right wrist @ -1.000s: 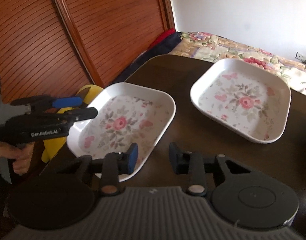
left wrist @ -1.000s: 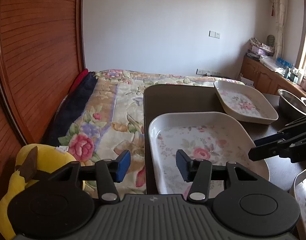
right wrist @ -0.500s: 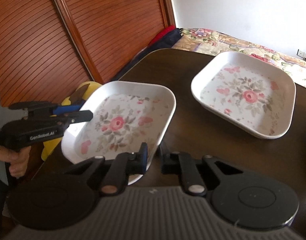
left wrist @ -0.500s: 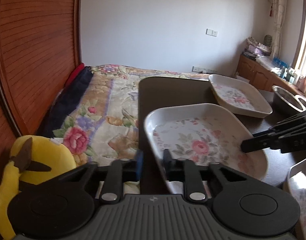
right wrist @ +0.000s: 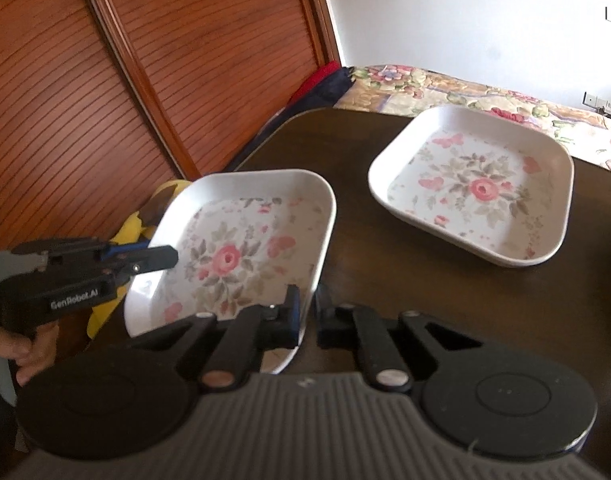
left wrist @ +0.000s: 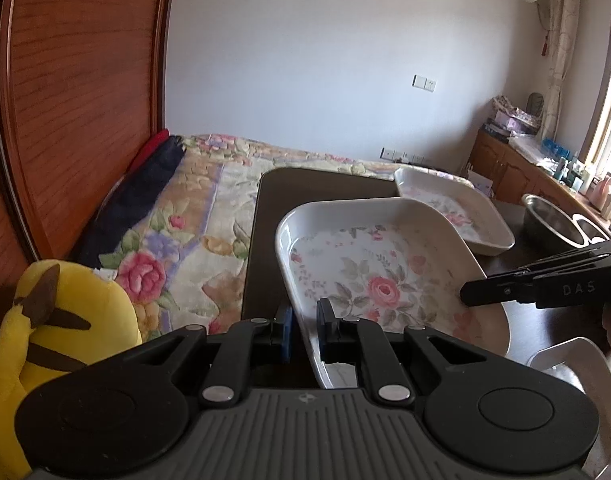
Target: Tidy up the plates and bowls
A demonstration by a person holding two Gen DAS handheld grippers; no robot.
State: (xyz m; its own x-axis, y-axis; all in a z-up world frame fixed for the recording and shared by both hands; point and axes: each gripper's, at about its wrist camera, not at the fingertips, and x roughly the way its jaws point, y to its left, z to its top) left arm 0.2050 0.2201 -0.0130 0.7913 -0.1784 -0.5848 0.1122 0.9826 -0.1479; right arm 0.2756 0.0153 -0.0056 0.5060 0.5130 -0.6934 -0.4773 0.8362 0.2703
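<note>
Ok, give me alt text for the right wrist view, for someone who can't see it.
Two grippers clamp opposite rims of a white floral square plate above a dark table: the right gripper at its near edge, the left gripper from the left. A matching second plate rests on the table behind, before a floral bedspread.

Left wrist view: close, low over worktop (left wrist: 325,184) edge, facing bed (left wrist: 209,216) and far wall. Right wrist view: close, higher, facing wardrobe (right wrist: 145,80). Shared: near floral dish (left wrist: 385,264) (right wrist: 245,240).
</note>
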